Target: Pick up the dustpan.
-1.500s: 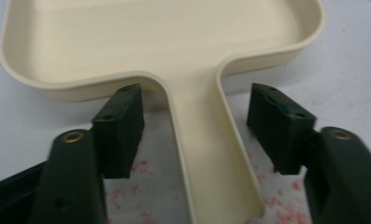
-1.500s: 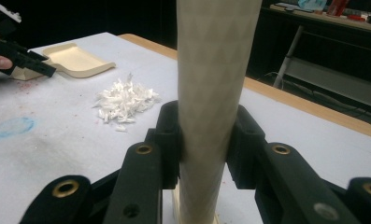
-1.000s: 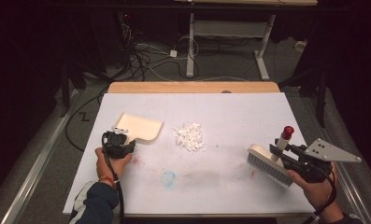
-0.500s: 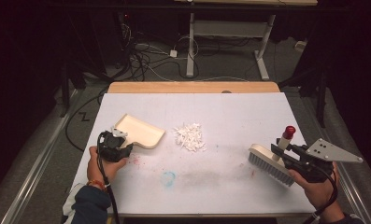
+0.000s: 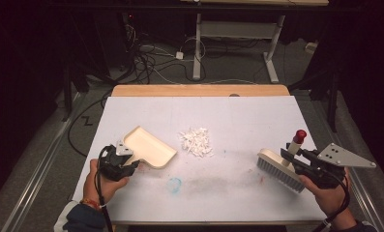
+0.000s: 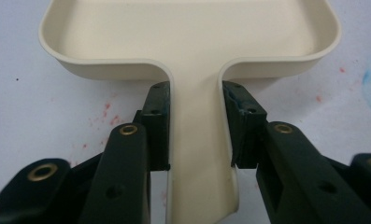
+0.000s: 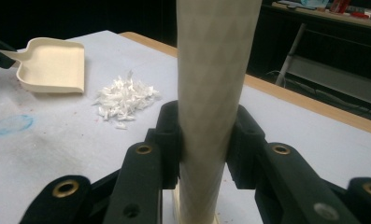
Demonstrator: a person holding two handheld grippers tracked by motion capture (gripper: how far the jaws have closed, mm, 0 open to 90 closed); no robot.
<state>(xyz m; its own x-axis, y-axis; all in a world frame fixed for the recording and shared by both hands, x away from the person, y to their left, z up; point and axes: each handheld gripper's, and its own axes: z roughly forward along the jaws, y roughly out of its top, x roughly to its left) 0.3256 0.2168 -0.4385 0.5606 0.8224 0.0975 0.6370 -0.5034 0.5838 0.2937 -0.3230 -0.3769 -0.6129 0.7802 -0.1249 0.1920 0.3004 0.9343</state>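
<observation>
While my left gripper [image 5: 118, 163] stays clenched on the handle of the cream dustpan [image 5: 148, 147], both jaws pressed against the narrow stem in the left gripper view, the pan has swung over the last second: its open mouth, which lay pointing away from me, now faces across toward the pile of white paper scraps [image 5: 196, 142] just beyond its lip. My right gripper [image 5: 309, 164] has hardly moved; it grips the pale handle of the brush [image 5: 281, 169], jaws tight on either side of the shaft in the right gripper view, with the bristle head resting on the white table [image 5: 247, 116] just ahead of that gripper and the scraps well off to its far side. I read the turn as setting the pan up to receive a sweep, so the brush would next have to cross to the far side of the pile and push toward the pan. The heap looks loose and light, so a fast stroke could scatter it.
</observation>
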